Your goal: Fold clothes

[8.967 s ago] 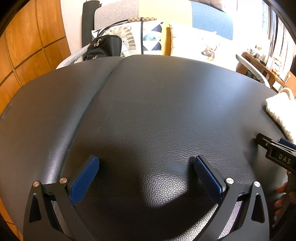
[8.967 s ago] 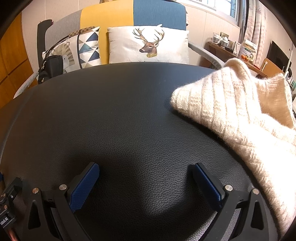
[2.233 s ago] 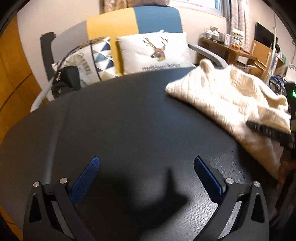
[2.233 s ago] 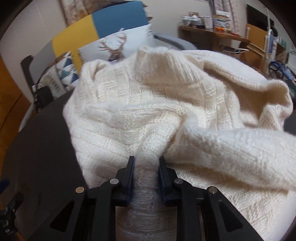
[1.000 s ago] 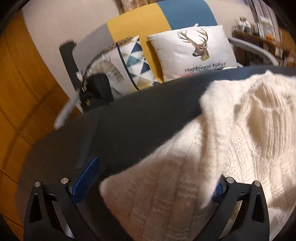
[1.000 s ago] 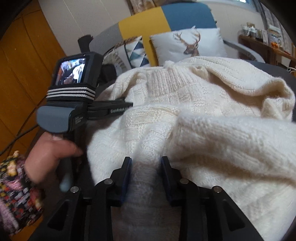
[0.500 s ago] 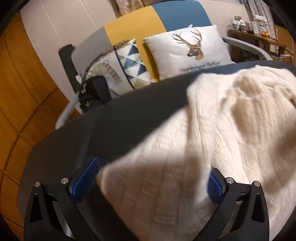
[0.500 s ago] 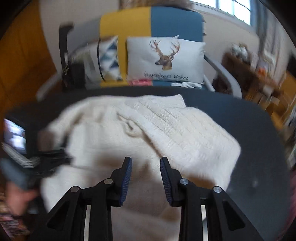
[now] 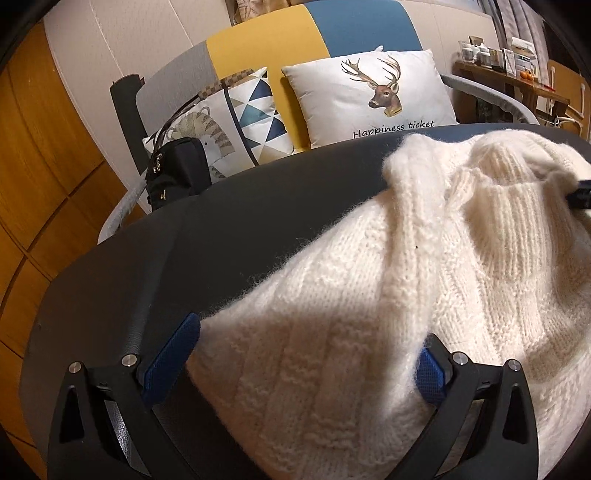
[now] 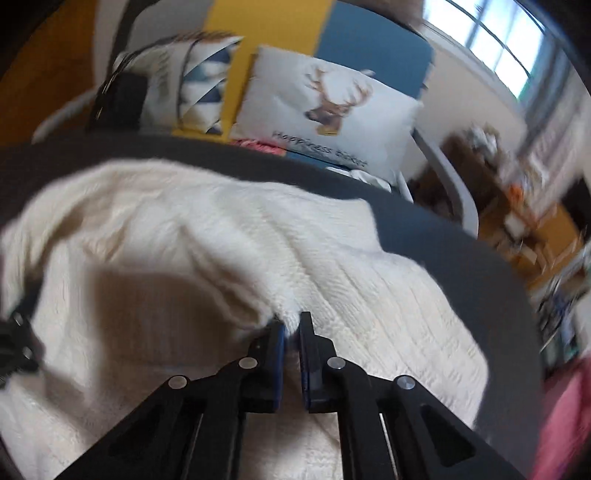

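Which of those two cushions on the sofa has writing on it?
The white deer cushion, on the right. Under its antlered head it reads "Happiness ticket". The triangle-patterned cushion beside it, behind the black bag, shows no words.

This was a home living room. A sofa (image 9: 325,33) in yellow, blue and grey panels stood behind the dark padded surface (image 9: 229,221), with a deer-print cushion (image 9: 369,99) and a triangle-patterned cushion (image 9: 255,107) propped on it and a small black bag (image 9: 177,170) beside them. Wood panelling (image 9: 40,147) covered one wall, a cluttered wooden side table (image 9: 517,77) stood at the far side, and a window (image 10: 498,48) let in daylight.
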